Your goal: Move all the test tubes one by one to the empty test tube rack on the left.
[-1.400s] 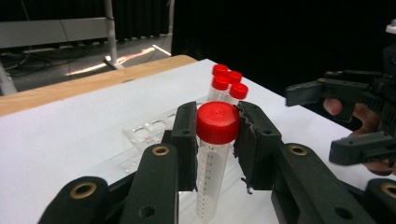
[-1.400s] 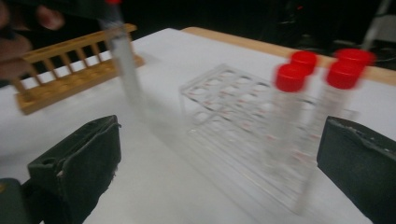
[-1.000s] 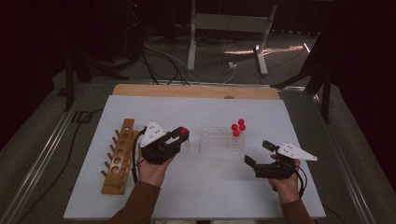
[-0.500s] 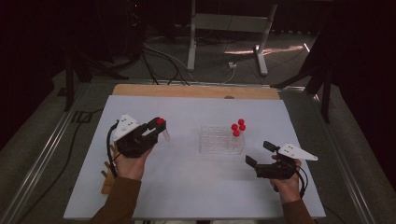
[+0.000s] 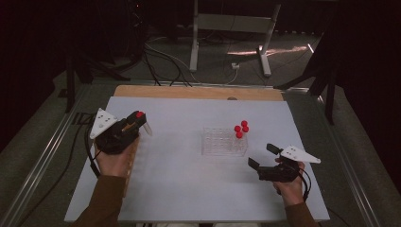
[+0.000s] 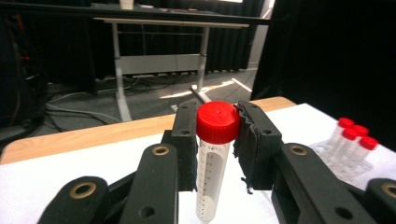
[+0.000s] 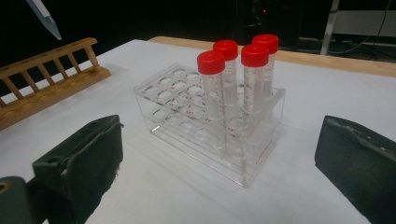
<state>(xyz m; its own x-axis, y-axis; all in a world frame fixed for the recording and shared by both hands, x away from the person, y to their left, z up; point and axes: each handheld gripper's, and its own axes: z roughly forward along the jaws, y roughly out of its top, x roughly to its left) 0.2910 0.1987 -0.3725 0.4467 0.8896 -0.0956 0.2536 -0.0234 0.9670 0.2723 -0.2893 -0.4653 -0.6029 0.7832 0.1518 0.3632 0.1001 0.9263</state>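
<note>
The left gripper (image 5: 137,124), pinching a red-capped tube (image 6: 212,154), has swung away from the clear rack (image 5: 224,142) to above the wooden rack (image 7: 44,84), likely its destination, while the right gripper (image 5: 262,158) waits spread.

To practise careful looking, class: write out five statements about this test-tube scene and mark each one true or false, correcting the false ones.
1. The left gripper is shut on a red-capped tube. True.
2. The clear rack holds four red-capped tubes. True.
3. The right gripper holds a tube. False: its jaws stand open with nothing between them.
4. The wooden rack is full of tubes. False: the part in the right gripper view has none.
5. The clear rack lies tipped on its side. False: it stands upright on the white table.
</note>
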